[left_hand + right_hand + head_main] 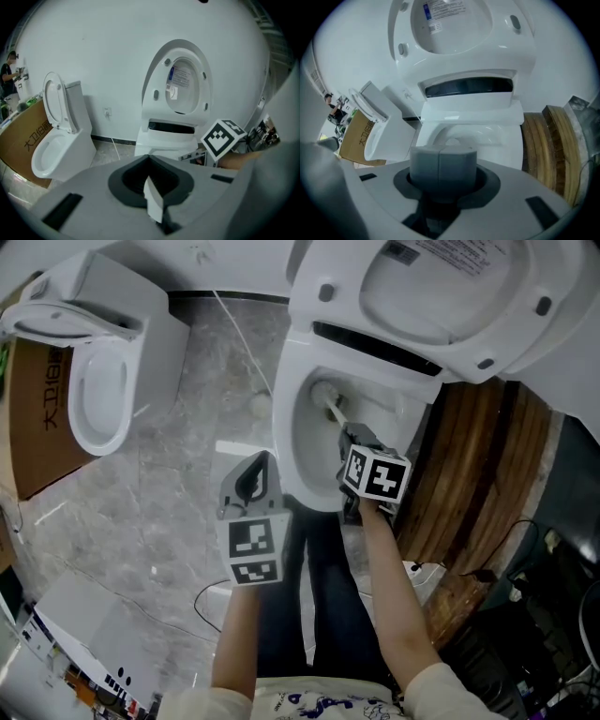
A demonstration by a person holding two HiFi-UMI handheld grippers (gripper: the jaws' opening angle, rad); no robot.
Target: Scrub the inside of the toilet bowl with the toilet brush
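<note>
**Well down in the bowl: brush gripped for scrubbing**

The toilet brush point(328, 404) is inside the toilet bowl point(284, 442). Its head lies against the inner wall toward the back. Its white handle runs up to the right hand-held gripper point(354, 439), which is clenched on it. The right gripper view shows those jaws pressed together. The left hand-held gripper point(255, 476) hangs just outside the front rim over the grey floor point(178, 493), closed on nothing.

To scrub well, I judge the brush should sweep round the wall in overlapping arcs, then up under the rim. Steady pressure should stop the thin handle twisting in the jaws. The spare gripper is best kept off the rim.

The raised lid point(450, 296) overhangs the back, so upward strokes have a limit there. Wooden boards point(483, 474) stand close on the right and crowd that elbow. The left side is open floor, with 1 other toilet point(103, 381) and a cardboard box point(33, 418) well apart.
</note>
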